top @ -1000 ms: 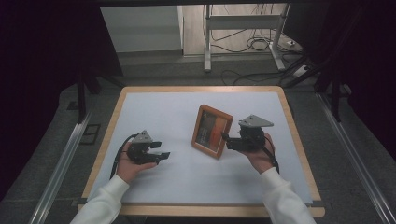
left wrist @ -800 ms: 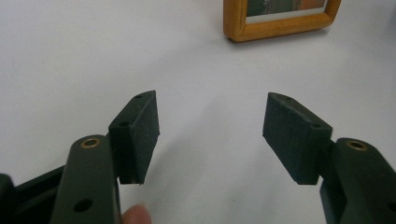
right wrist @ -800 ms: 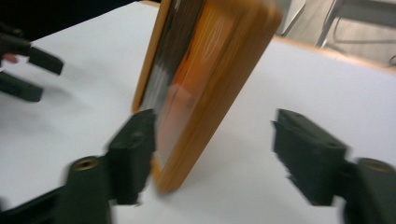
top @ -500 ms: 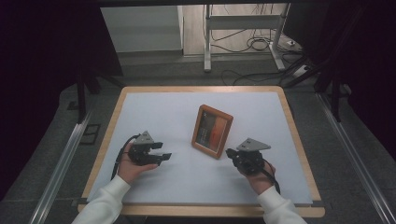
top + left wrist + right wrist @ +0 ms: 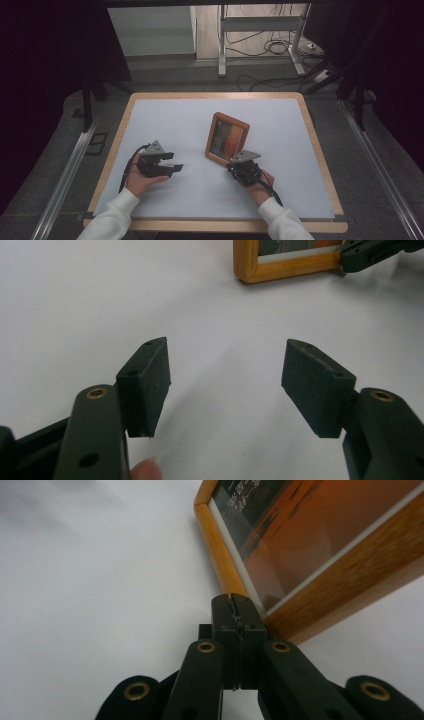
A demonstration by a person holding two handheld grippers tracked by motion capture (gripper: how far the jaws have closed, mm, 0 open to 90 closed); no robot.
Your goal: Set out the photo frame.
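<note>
White table top (image 5: 175,120) with wooden rim, grey floor, metal stand (image 5: 260,37), what look like cables (image 5: 272,47) behind

The left gripper (image 5: 225,385) was seen with its two black jaws held wide apart and nothing between them, above the white desk (image 5: 100,300). A fingertip (image 5: 146,471) was visible at the bottom edge. Farther off, a wooden picture frame (image 5: 287,269) lay on the desk, its corner met by the right gripper (image 5: 372,252).
</note>
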